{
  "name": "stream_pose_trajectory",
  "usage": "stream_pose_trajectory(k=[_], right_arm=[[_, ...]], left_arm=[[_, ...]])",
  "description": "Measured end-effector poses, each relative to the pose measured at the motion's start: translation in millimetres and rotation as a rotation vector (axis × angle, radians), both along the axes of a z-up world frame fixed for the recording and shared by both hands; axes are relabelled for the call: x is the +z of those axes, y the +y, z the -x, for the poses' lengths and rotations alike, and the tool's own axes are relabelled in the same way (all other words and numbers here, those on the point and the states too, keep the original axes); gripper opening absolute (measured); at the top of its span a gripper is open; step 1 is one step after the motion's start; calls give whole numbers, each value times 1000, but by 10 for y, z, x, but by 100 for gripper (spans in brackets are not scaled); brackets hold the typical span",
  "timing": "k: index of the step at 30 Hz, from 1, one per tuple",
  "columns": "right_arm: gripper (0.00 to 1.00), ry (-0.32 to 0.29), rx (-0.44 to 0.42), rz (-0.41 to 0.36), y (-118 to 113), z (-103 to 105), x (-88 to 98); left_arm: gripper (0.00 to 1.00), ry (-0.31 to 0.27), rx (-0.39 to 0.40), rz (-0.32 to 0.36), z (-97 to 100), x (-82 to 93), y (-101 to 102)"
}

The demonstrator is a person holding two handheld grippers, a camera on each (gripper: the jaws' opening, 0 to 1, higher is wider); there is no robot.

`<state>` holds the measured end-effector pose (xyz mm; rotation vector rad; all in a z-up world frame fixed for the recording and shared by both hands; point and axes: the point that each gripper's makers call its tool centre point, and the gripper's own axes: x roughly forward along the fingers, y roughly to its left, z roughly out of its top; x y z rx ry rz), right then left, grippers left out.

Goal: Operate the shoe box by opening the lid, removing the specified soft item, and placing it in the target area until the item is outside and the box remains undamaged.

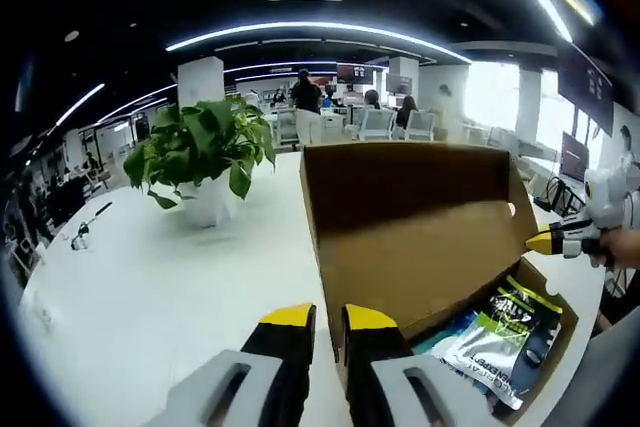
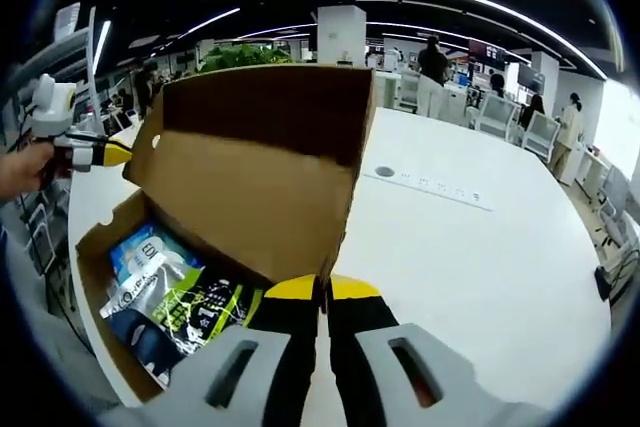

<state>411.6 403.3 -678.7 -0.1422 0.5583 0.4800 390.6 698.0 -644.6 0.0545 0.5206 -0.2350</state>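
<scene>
Left gripper view: left gripper (image 1: 331, 319) pinches the open shoe box (image 1: 400, 237) wall ahead; right gripper (image 2: 323, 290) clamps the opposite wall, packets (image 2: 165, 292) beside it.

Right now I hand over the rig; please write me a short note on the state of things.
The left gripper pinches one side edge of the lid with its fingers; the right gripper seems to pinch the other.
The shoe box stands on the white table, lid upright.
The soft pouches lie inside.
Done: lid opened.
Left: lift the item out and place it.
</scene>
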Motion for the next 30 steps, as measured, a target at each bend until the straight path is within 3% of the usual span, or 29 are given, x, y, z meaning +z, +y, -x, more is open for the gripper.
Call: stream_pose_trajectory(k=[12, 30], right_arm=[[1, 2, 7, 9, 7, -72, -26], [2, 31, 9, 12, -3, -164, -108]], left_arm=[[5, 42, 12, -3, -37, -205, 17], [2, 68, 3, -22, -116, -301, -11]])
